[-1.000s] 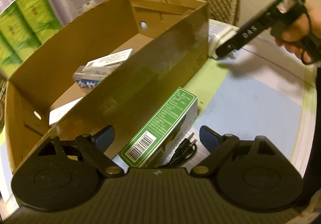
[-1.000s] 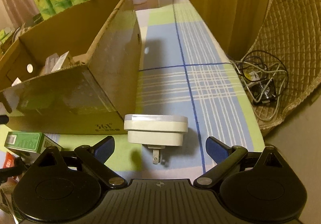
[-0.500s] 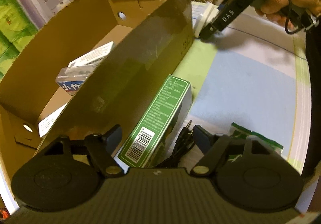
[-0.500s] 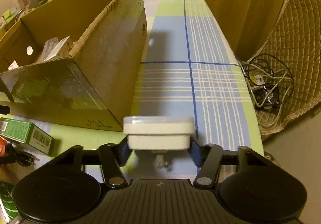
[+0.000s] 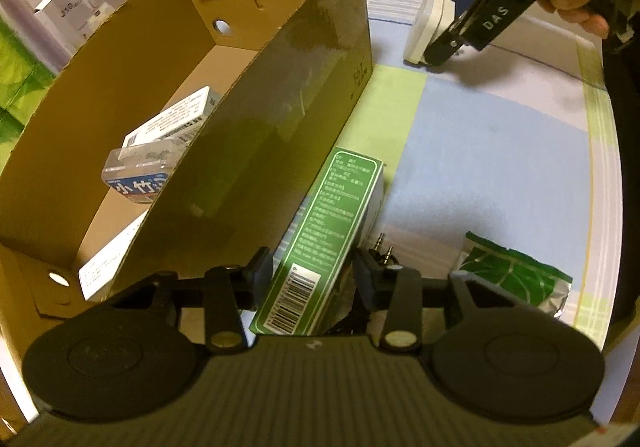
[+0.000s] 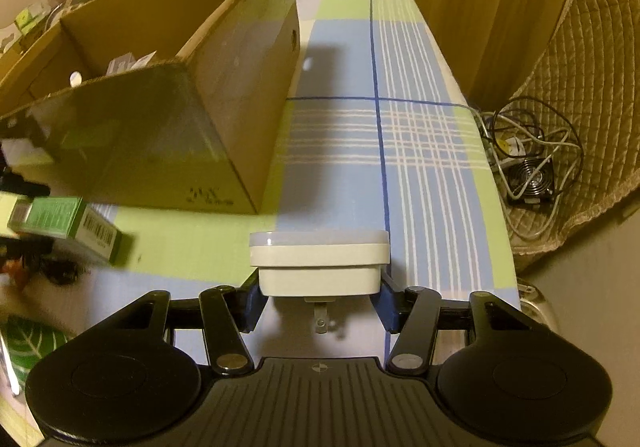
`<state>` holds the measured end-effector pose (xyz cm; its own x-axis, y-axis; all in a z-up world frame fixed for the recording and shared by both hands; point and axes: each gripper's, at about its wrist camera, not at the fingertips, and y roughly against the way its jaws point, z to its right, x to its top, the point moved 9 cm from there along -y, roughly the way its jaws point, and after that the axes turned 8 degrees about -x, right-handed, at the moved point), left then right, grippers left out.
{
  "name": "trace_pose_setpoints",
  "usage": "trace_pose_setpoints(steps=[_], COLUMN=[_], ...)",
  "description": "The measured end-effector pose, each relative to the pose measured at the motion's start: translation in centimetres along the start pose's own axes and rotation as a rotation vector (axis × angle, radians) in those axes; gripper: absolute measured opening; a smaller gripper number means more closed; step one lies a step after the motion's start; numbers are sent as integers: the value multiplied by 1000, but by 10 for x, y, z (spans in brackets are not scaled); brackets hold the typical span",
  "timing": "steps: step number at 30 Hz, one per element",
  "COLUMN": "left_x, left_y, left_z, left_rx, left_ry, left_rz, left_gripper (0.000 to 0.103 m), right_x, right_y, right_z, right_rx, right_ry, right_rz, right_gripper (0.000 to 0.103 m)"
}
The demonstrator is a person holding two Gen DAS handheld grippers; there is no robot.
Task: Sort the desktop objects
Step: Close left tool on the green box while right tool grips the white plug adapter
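Observation:
A green box (image 5: 320, 231) with a barcode lies on the checked tablecloth beside the open cardboard box (image 5: 280, 127). My left gripper (image 5: 312, 271) straddles its near end; the jaws are closing and the pads meet its two long sides. In the right wrist view, the right gripper (image 6: 318, 295) is shut on a white plug adapter (image 6: 320, 259), prongs pointing back at the camera. In the left wrist view, a hand holds that gripper (image 5: 444, 27) and the adapter (image 5: 424, 27) low over the cloth past the cardboard box's far corner. The green box (image 6: 68, 221) appears blurred at the right wrist view's left edge.
Inside the cardboard box lie a white carton (image 5: 176, 119) and a clear packet with a blue label (image 5: 136, 175). A black cable with jack plugs (image 5: 382, 247) and a green leaf-print pouch (image 5: 512, 275) sit right of the green box. A quilted chair holds tangled cables and a fan (image 6: 532, 175).
The left jaws have narrowed from wide apart onto the green box's sides. The right jaws, open around the adapter a second ago, have shut on it. The left view has rolled and the leaf pouch now shows.

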<state>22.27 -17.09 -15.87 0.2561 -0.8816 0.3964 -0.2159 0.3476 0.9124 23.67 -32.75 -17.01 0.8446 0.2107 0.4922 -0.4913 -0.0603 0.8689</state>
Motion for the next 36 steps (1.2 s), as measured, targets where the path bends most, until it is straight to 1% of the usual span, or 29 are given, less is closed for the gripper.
trace_pose_setpoints(steps=[5, 6, 7, 11, 16, 23, 31, 36], left_x=[0, 0, 1, 2, 6, 13, 21, 25], left_y=[-12, -14, -16, -17, -11, 5, 25, 45], left_z=[4, 4, 4, 7, 9, 12, 18, 19], left_rx=[-12, -12, -12, 10, 32, 53, 80, 106], left_ry=[-54, -62, -67, -75, -66, -68, -67, -23], left_rz=[-47, -54, -58, -64, -37, 10, 48, 81], left_gripper=[36, 34, 28, 26, 26, 25, 25, 25], right_x=[-6, -7, -8, -9, -10, -11, -16, -20], right_y=[3, 3, 3, 1, 4, 19, 44, 64], right_z=[-4, -4, -5, -5, -4, -4, -15, -26], right_rx=[3, 1, -1, -1, -25, -28, -20, -11], right_ry=[15, 17, 20, 18, 22, 5, 6, 17], right_rz=[3, 4, 5, 2, 18, 45, 68, 90], right_gripper=[52, 52, 52, 52, 52, 52, 52, 52])
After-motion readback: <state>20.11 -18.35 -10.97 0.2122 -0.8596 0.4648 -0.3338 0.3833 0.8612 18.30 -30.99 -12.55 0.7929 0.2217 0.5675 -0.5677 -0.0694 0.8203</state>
